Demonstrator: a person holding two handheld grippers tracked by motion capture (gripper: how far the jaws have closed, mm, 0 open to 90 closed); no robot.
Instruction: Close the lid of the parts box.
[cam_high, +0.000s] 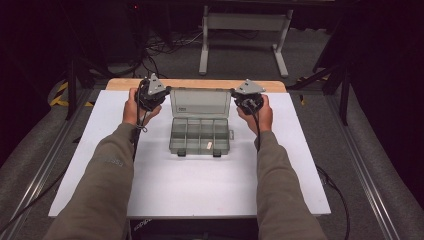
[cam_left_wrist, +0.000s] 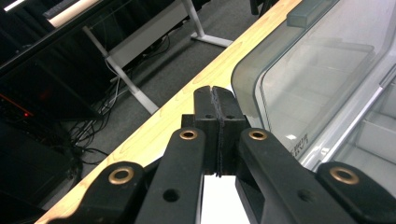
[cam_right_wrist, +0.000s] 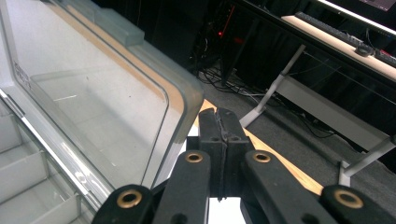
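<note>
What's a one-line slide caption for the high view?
Left gripper and right gripper, both shut, flank the raised lid of an open compartment box on a white table.

The white table top (cam_high: 200, 185) is lit evenly from above; the surroundings are left dark, and all views are rendered slightly soft.

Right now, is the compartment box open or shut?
Open: the compartment box has its clear lid standing up behind the tray, leaving the dividers uncovered.
</note>
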